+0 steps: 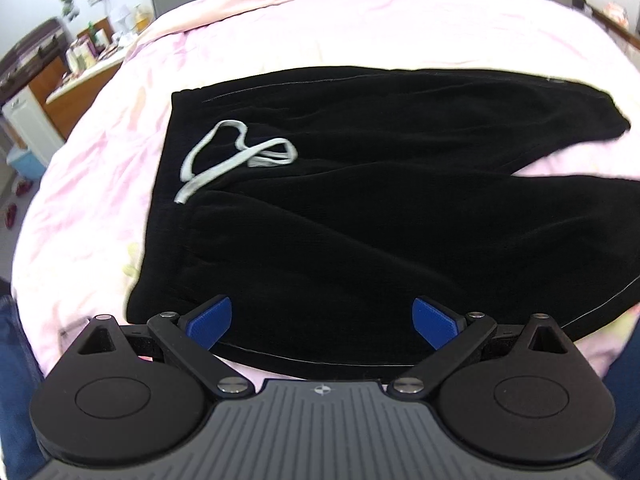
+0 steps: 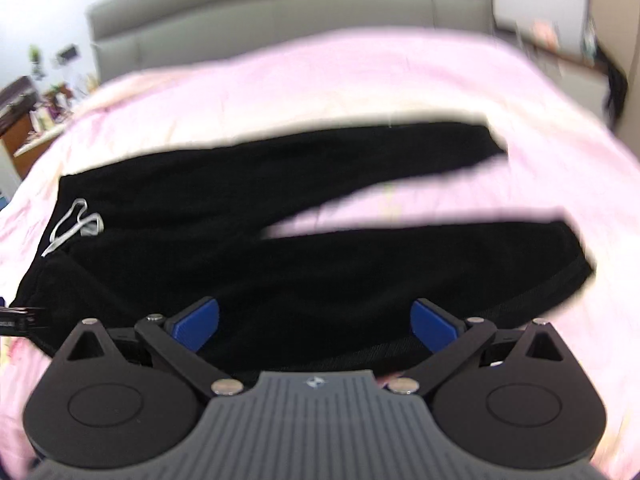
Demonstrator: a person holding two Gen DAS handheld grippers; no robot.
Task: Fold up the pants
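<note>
The black pants (image 1: 360,208) lie spread flat and unfolded on the bed, directly ahead of both hand-held grippers, with the waistband toward the left of each view and the two legs running off to the right. A pale drawstring (image 1: 236,156) rests in loose loops on the cloth near the waistband, ahead and to the left of the left hand-held gripper (image 1: 322,320). In the right wrist view the two legs diverge, a wedge of pink bedding showing between them; the far leg (image 2: 360,152) lies farther ahead, the near leg (image 2: 420,264) just beyond the right hand-held gripper (image 2: 314,322). Both hand-held grippers stand wide apart at the jaws, blue pads (image 1: 212,320) spread with nothing between them, poised over the near edge of the pants; whether the pads touch the cloth cannot be told. The pink bedspread (image 1: 320,32) carries the garment, with a grey headboard (image 2: 280,12) beyond it and a cluttered side counter (image 1: 80,68) far to the left. Judged from the layout, no fold is yet made and the step in hand is the approach for the first grasp. The next move appears to call for pinching the near edge at waistband and near-leg hem and carrying that leg over onto the far one, edges aligned.
</note>
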